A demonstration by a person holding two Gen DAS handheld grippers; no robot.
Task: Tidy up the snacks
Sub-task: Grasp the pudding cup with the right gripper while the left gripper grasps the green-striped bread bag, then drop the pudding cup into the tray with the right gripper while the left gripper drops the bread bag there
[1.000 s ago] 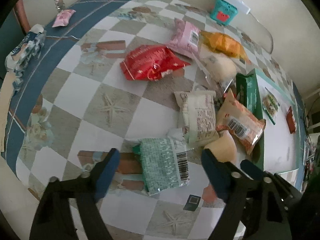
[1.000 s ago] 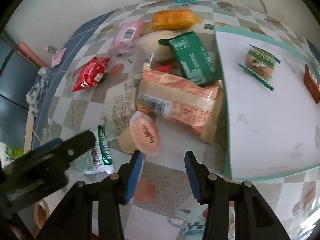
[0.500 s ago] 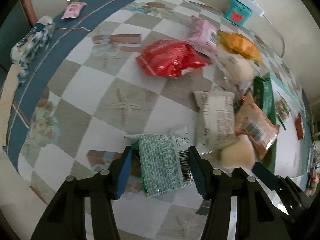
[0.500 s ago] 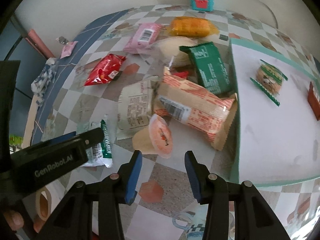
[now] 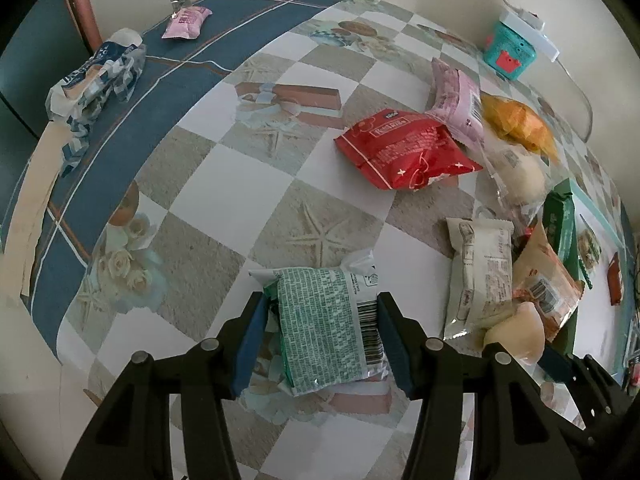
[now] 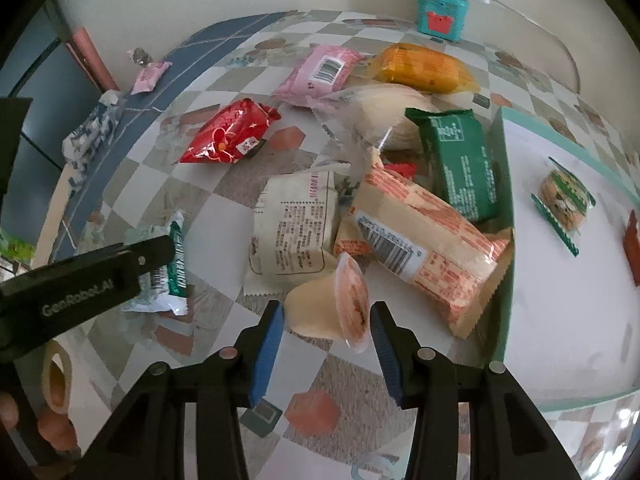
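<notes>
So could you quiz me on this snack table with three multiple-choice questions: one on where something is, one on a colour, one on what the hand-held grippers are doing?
1. Where does the round biscuit in the green-edged wrapper lie?
A. On the white tray
B. On the blue border of the tablecloth
C. Between a gripper's fingers

2. What colour is the packet leaning on the tray's edge?
A. Purple
B. Dark green
C. Black

3. What is between the left hand-held gripper's jaws?
A. Nothing
B. The red packet
C. The pale green packet with a barcode

Answers:
1 A: it sits on the tray's white surface, right of the pile.
2 B: its wrapper is dark green with pale print.
3 C: both blue pads press its sides, while the right hand-held gripper only straddles the jelly cup.
</notes>
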